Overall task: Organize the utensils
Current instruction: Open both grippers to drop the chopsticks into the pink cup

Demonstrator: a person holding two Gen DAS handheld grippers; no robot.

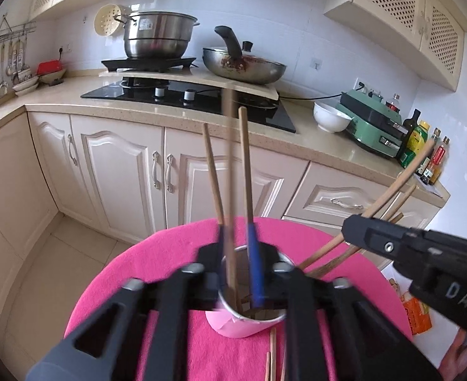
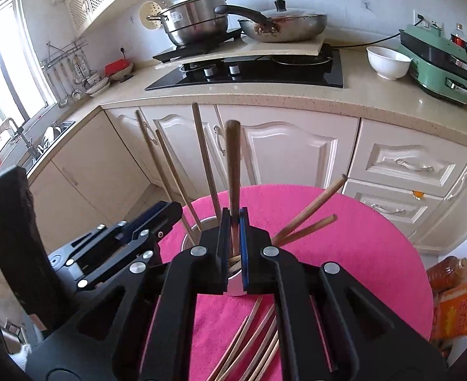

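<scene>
A pink cup with a metal rim (image 1: 249,327) stands on a round table under a pink cloth (image 1: 170,254), with several wooden chopsticks upright in it. My left gripper (image 1: 238,238) hovers over the cup with its jaws apart; a blurred chopstick (image 1: 230,174) stands loose between them, touching neither pad. In the right wrist view my right gripper (image 2: 233,219) is shut on a dark wooden chopstick (image 2: 233,158) held upright above the cup (image 2: 190,238). The left gripper (image 2: 170,212) is just left of the cup. Two chopsticks (image 2: 309,209) lean right.
Several loose chopsticks (image 2: 252,333) lie on the cloth near me. Behind the table runs a counter with a black hob (image 2: 265,73), steel pot (image 2: 195,22), wok (image 2: 284,25), white bowl (image 2: 387,62) and green appliance (image 2: 436,63). Orange packages (image 2: 458,304) sit at the right.
</scene>
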